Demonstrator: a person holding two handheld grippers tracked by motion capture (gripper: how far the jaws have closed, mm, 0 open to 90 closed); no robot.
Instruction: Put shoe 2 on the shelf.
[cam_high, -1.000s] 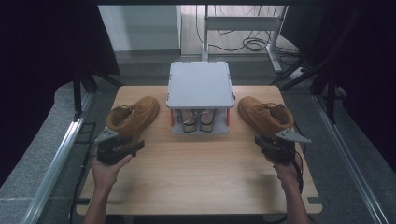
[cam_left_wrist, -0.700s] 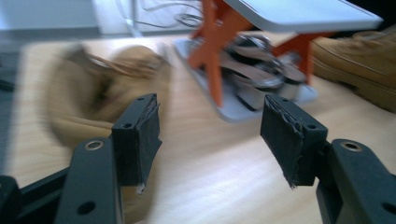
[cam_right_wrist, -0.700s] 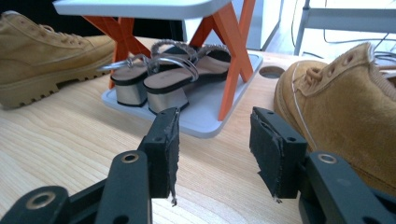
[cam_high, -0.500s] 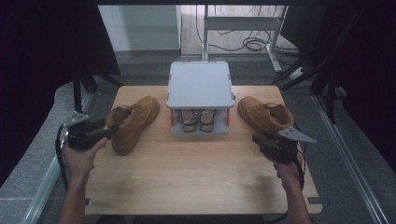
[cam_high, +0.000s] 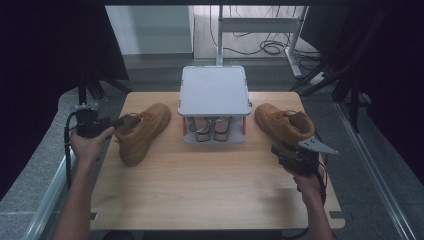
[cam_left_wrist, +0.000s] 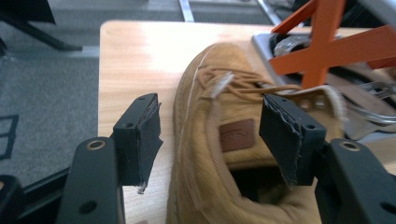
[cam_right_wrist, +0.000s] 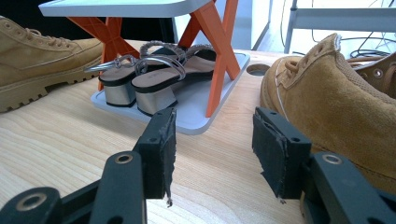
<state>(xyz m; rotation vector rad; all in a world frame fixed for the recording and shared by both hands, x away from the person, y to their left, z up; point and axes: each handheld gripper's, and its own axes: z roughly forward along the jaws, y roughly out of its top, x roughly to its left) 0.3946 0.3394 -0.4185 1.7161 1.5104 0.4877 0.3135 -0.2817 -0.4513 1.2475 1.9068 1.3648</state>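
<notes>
The wooden counter (cam_high: 215, 190) carries everything, with bare boards along its near edge. At the middle of its far edge stands a small grey shoe rack (cam_high: 215, 90) on orange cross legs, and on the rack's lower tray sits a pair of silver-heeled sandals (cam_high: 212, 129), side by side.

Near the counter's left edge lies the left boot (cam_high: 140, 131), tan suede with laces, its toe pointing toward the rack and its heel toward the near left. Near the right edge lies the right boot (cam_high: 284, 125), the same tan, toe toward the far edge, just beside the rack's right legs.

The left tool (cam_high: 107, 125) is at the left edge of the counter, level with the left boot's ankle opening. In the left gripper view its jaws stand apart on either side of the boot's collar; one pad looks clear of the suede, and whether the other touches it I cannot tell.

The right tool (cam_high: 287, 152) sits near the right edge, just on the near side of the right boot's heel. Its jaws have just been opening and now stand apart with only bare counter between them, the boot just beside one pad (cam_right_wrist: 273, 149).
</notes>
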